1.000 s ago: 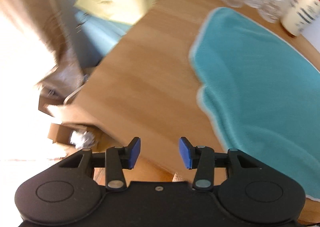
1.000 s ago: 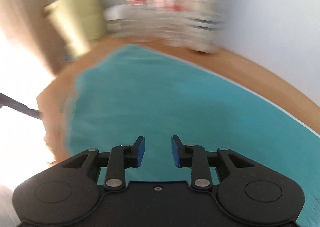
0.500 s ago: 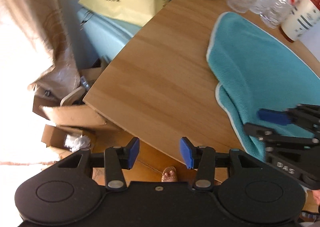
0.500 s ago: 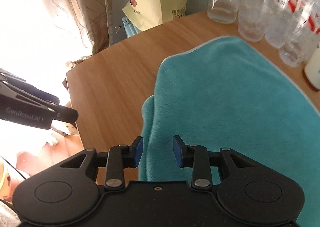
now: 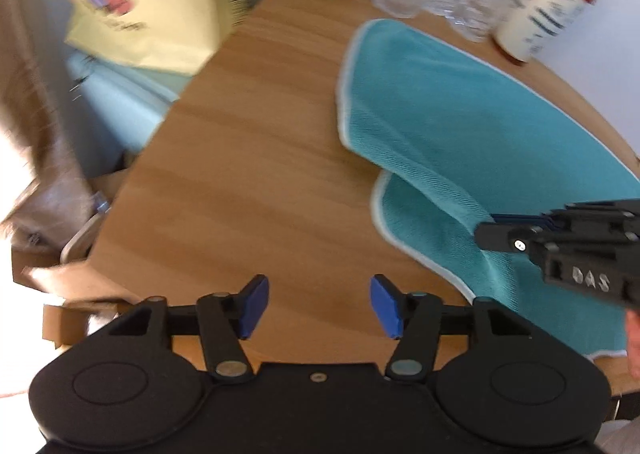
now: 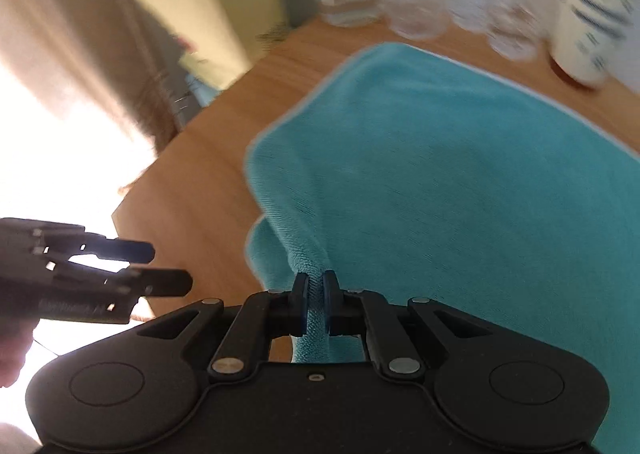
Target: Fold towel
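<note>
- Towel [image 5: 472,125]: teal, terry-like nap, thin pale piping along the hem.
- Lies on the wooden table [image 5: 248,173], occupying its right portion; far edge close to the row of containers by the wall.
- Mostly flat. Near-left area doubled: an upper layer overlaps a lower flap [image 5: 416,209] with a rounded, piped edge.
- A ridge of cloth [image 6: 308,254] is gathered and raised off the table, pinched between the closed pads of the right gripper [image 6: 316,304].
- Far-left corner [image 6: 372,53] rounded, flat on the wood.
</note>
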